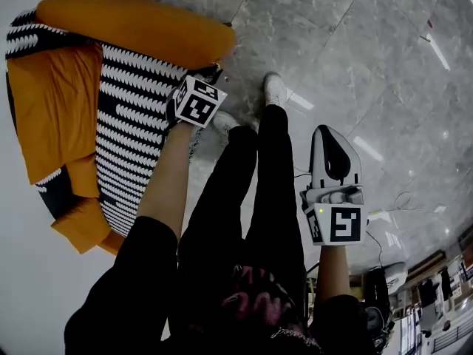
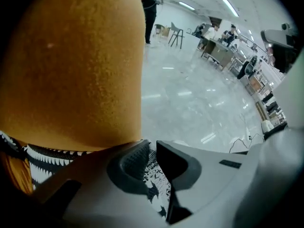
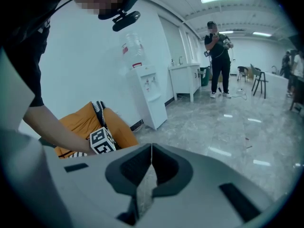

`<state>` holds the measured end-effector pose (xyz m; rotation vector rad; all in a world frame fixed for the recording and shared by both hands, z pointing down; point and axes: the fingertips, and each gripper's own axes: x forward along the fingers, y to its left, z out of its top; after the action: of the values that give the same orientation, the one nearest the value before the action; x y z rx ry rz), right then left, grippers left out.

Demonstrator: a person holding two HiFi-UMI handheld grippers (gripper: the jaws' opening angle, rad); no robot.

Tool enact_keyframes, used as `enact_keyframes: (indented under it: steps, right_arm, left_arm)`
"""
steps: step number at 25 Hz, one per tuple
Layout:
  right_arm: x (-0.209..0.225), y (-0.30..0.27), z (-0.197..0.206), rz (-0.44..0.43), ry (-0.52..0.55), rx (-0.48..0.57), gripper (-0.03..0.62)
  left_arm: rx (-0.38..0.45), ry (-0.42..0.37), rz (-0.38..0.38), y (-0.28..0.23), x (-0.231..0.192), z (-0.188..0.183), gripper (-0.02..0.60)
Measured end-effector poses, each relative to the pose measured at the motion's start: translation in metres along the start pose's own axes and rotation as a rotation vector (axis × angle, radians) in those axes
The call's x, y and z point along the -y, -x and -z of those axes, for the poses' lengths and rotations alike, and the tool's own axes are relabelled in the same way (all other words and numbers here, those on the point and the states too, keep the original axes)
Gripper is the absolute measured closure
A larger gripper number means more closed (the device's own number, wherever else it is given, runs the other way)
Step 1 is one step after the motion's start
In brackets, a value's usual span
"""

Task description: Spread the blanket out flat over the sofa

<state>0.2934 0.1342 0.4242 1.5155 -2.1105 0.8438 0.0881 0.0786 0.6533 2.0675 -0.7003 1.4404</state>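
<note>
- Sofa [image 1: 55,102]: orange; the black-and-white blanket [image 1: 133,132] lies across its seat, beside the rounded arm [image 1: 140,28].
- Left gripper [image 2: 152,145]: jaws clenched on the blanket's edge, just under the arm.
- Right gripper [image 3: 151,148]: jaws pressed together, grasping nothing, over the floor [image 1: 355,50], well apart from the sofa.

The left gripper [image 2: 152,146] is reached forward on a bare, outstretched left forearm [image 1: 166,180], its jaws pinched on a fold of the black-and-white blanket [image 2: 155,177]. The right gripper [image 3: 152,146] is held low beside the person's legs, jaws together with nothing between them.
</note>
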Motion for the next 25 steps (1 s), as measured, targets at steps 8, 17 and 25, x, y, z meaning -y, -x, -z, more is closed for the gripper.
enact_keyframes:
  steps: [8, 17, 25]
  right_arm:
    - [0.002, 0.002, 0.003, 0.013, 0.004, 0.002, 0.572]
    - [-0.015, 0.012, -0.013, -0.017, 0.04, 0.03, 0.572]
    - [-0.067, 0.022, -0.101, -0.109, 0.163, 0.109, 0.572]
  left_arm:
    - [0.008, 0.03, 0.07, -0.013, 0.037, 0.003, 0.422]
    - [0.136, -0.01, 0.189, 0.016, 0.103, -0.04, 0.44]
    - [0.363, 0.031, 0.134, 0.14, 0.107, -0.083, 0.563]
